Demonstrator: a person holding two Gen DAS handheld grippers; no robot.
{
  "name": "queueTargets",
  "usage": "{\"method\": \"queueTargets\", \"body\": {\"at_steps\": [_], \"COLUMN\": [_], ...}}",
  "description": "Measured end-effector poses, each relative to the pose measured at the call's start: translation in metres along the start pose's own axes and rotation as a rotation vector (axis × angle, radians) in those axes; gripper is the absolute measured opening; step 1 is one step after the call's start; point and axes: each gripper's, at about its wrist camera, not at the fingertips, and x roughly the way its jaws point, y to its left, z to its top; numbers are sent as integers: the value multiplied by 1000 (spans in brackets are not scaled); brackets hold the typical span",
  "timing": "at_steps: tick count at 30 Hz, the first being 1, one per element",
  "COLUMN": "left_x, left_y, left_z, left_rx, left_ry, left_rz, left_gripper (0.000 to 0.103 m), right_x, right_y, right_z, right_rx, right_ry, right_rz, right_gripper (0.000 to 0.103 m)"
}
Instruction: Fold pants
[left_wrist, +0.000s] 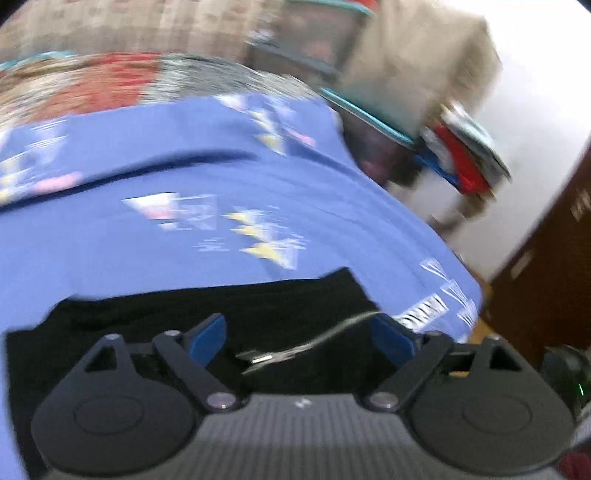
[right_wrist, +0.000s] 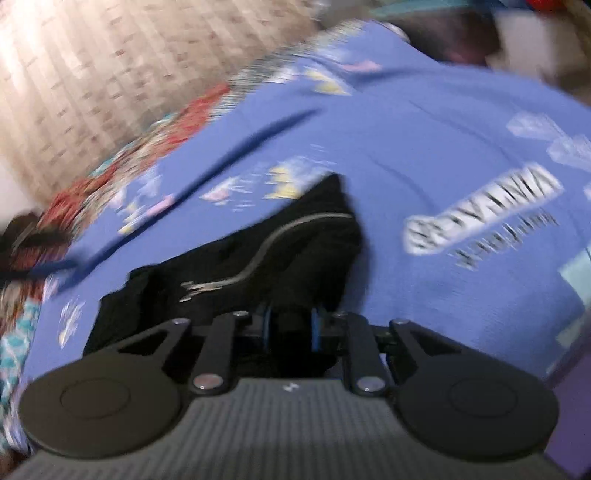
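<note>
Black pants (left_wrist: 207, 306) lie on a blue printed bedsheet (left_wrist: 184, 229). A grey drawstring with a metal tip (left_wrist: 295, 350) lies across them. My left gripper (left_wrist: 299, 339) is open, its blue fingers spread wide just above the pants. In the right wrist view the pants (right_wrist: 229, 258) are bunched and lifted in a fold, with the drawstring (right_wrist: 258, 258) curving over them. My right gripper (right_wrist: 291, 328) is shut on the black fabric, its blue pads close together. Both views are motion-blurred.
A red patterned blanket (left_wrist: 92, 85) lies at the far side of the bed. A beige patterned wall (right_wrist: 92, 66) stands behind. A stack of clothes (left_wrist: 461, 155) sits at the right, beside a dark wooden cabinet (left_wrist: 546, 277). The bed edge drops off at the right (left_wrist: 476, 295).
</note>
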Motion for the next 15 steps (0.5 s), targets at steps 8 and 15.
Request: {"method": "queueTargets", "body": {"at_steps": [8, 15], "left_x": [92, 34], "left_y": [-62, -13], "left_z": [3, 9], "left_rx": [149, 28], "left_ry": [221, 127], "left_rz": [97, 24], "left_gripper": [72, 33], "right_x": [-4, -22], "right_y": [66, 80], "right_z": [-15, -3], "right_rx": [-333, -305], "right_ry": [-25, -50], "right_rz": [-18, 108], "right_gripper": [22, 21]}}
